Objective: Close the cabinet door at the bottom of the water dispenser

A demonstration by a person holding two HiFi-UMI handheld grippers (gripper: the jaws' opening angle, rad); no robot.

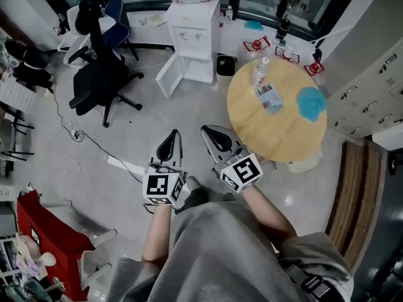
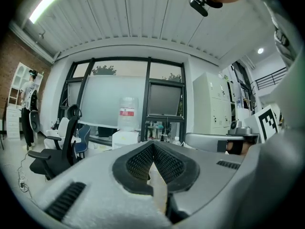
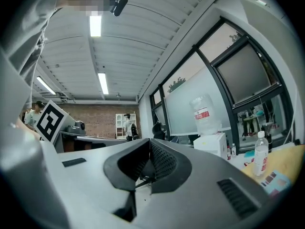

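Observation:
The white water dispenser stands against the far window wall with a large bottle on top. Its bottom cabinet door is swung open to the left, and the cabinet opening shows beside it. My left gripper and right gripper are held side by side over the floor, well short of the dispenser, both pointing toward it. Both are shut with nothing between the jaws. In the left gripper view the dispenser shows far off beyond the shut left gripper. The right gripper view shows the dispenser to the right of the right gripper.
A black office chair stands left of the dispenser, with a cable trailing across the floor. A round wooden table with a bottle and a blue cloth is on the right. A red box sits at the lower left.

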